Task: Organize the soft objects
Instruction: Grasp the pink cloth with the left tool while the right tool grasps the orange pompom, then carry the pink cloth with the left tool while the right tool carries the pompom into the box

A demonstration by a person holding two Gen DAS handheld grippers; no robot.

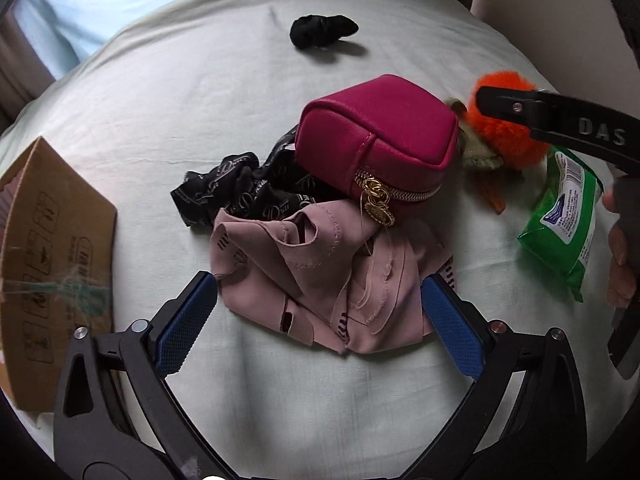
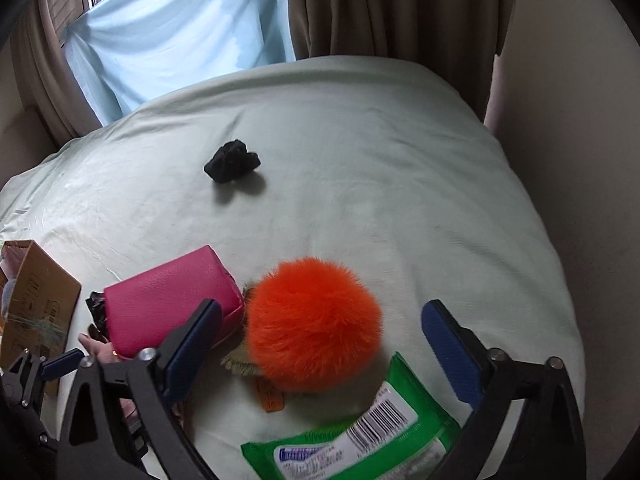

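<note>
On the bed (image 1: 160, 92), covered in a pale green, lightly creased sheet, the items lie in a loose cluster. Far left: a brown corrugated cardboard box (image 1: 52, 248), its flap printed with handling symbols and crossed by frayed green string. Next, a black satin cloth (image 1: 224, 190) with pale script lettering, crumpled and partly tucked under the pouch. In front of it, a dusty-pink fabric (image 1: 320, 280), thin, folded over itself, with stitched hems and raw edges.

Left gripper (image 1: 318, 320): fingers spread wide, blue textured pads on either side of the pink fabric. The right pad touches the fabric's edge; the left pad is just clear of it. Nothing gripped.

Centre: a magenta pouch (image 1: 380, 136), boxy, grained leather-like surface, gold zip with ring pulls, resting on the pink fabric's far edge. Beyond, well apart, a small black bunched cloth (image 1: 322, 32).

Right of the pouch: an orange pom-pom (image 2: 312, 324), round, long fluffy fibres, touching the pouch's end, with a tan fringed piece beneath. Only the right wrist view shows it whole; the left view has it partly hidden behind a black finger. Right gripper (image 2: 322, 346): fingers released, straddling the pom-pom without contact. Nearest right, a green glossy wipes packet (image 2: 360, 436) with barcode label; the pom-pom overlaps its far edge.
</note>
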